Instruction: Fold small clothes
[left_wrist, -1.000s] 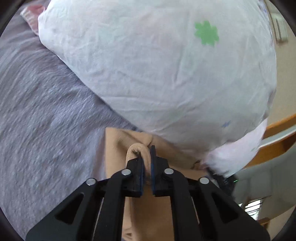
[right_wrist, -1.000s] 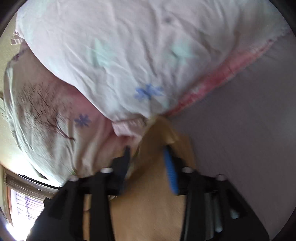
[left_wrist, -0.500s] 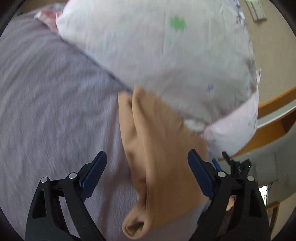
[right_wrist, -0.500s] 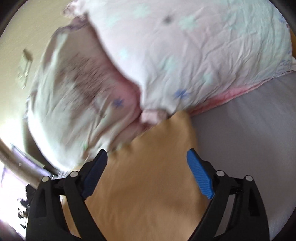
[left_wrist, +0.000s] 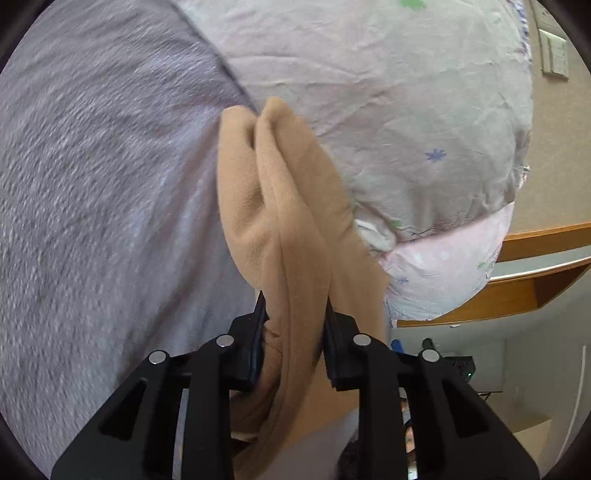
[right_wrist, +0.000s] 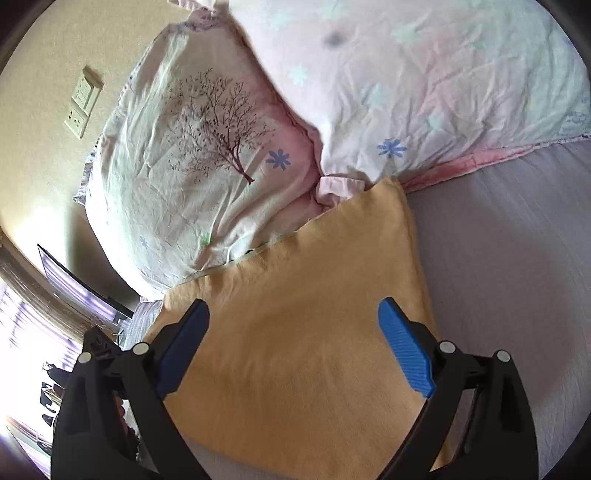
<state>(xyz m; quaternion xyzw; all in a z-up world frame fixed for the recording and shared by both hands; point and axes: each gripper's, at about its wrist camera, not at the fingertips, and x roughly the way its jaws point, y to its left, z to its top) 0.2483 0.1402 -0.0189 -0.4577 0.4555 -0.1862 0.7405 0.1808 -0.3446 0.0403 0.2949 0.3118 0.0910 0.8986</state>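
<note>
A tan folded garment (left_wrist: 284, 206) lies on the grey bedsheet (left_wrist: 92, 184), its far end against a pillow. My left gripper (left_wrist: 293, 314) is shut on a thick fold of the garment's near edge; the cloth bulges between the fingers. In the right wrist view the same garment (right_wrist: 295, 332) lies flat as a rough rectangle. My right gripper (right_wrist: 293, 317) is open above it, its blue-padded fingers (right_wrist: 404, 350) spread wide and holding nothing.
Two pale flowered pillows (right_wrist: 424, 81) (right_wrist: 192, 155) lie at the head of the bed, touching the garment's far edge. A wooden shelf (left_wrist: 535, 280) and a wall switch (right_wrist: 83, 101) are beyond. Grey sheet (right_wrist: 517, 258) stretches to the right of the garment.
My left gripper let go of the garment, opened wide, then shut again on a thicker fold of its edge. My right gripper opened wide and drew back; the garment now lies flat.
</note>
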